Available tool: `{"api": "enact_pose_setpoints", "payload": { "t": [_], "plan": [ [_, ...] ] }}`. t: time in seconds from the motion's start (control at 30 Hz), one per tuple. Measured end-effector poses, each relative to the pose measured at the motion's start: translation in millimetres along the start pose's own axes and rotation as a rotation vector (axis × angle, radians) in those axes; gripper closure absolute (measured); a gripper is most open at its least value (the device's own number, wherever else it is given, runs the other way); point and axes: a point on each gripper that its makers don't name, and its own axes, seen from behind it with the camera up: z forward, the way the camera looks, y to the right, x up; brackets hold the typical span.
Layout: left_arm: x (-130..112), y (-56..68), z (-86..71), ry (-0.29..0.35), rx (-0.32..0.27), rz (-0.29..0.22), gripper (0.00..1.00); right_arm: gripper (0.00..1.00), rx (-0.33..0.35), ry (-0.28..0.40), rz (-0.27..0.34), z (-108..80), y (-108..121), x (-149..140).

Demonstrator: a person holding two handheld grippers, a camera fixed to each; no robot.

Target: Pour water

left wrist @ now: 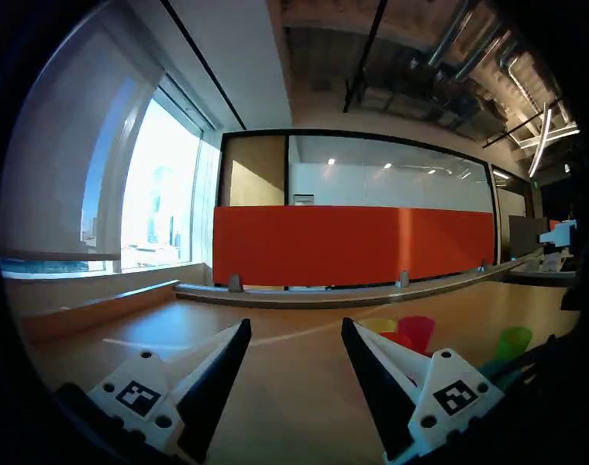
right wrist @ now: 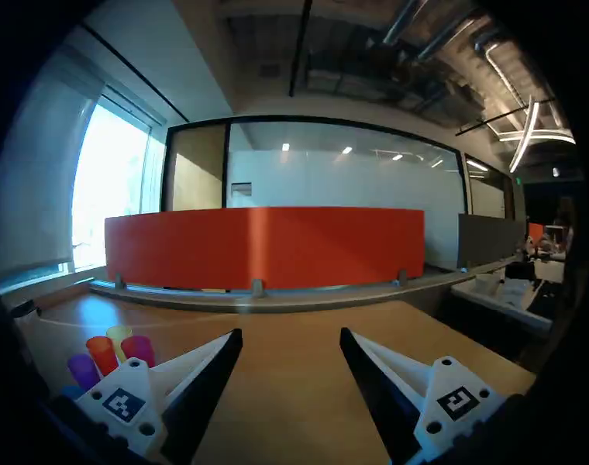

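big window [left wrist: 159,186] at left in the left gripper view, bright daylight thru it; same window [right wrist: 112,182] at left in the right gripper view. overhead, bare ceiling [left wrist: 240,54] w/ exposed pipes [left wrist: 449,39] and a strip light [left wrist: 541,139]. at the back a glass wall [left wrist: 387,174], and in front of it a long orange divider panel [left wrist: 349,244] standing along the table's far edge on small metal feet. the wooden table [left wrist: 294,387] runs under both tools, w/ sunlit patches on the window side. more desks [right wrist: 511,291] w/ office stuff at far right in the right gripper view, too small to make out.

left gripper [left wrist: 294,329]: fingers have black inner faces, white bodies and a square marker each. they're spread wide apart w/ nothing between them – held above the tabletop, pointing at the divider. right gripper [right wrist: 289,335]: same look, jaws also wide open, gripping nothing, aimed across the table at the divider.

cups [left wrist: 417,329]: in the left gripper view a small cluster of coloured plastic ones sits on the table just past the right-hand finger. yellow, pink and red are close together, partly hidden by that finger. a green cup [left wrist: 514,341] stands apart, further right. in the right gripper view the cluster [right wrist: 102,355] is low at left, beside the left-hand finger – purple, orange-red, yellow, pink, upright, packed close. can't tell if any cup holds water.
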Motion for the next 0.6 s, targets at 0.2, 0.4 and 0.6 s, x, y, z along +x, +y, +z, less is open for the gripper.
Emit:
{"api": "enact_pose_setpoints", "payload": {
  "t": [0.2, 0.4, 0.6],
  "plan": [
    [-5.3, -3.0, -0.1, -0.012, 0.003, -0.018, 0.14, 0.02, 0.009, 0.001, -0.011, 1.3, -5.0, 1.8],
    [-8.5, -5.6, 0.4, -0.02, 0.012, -0.01, 0.14, 0.02, 0.016, 0.002, -0.018, 1.6, -9.3, 4.0],
    [-11.4, 0.5, 1.2, -0.03, 0.001, 0.014, 0.14, 0.02, 0.017, 0.002, -0.017, 1.9, -9.3, 2.9]
  ]
}}
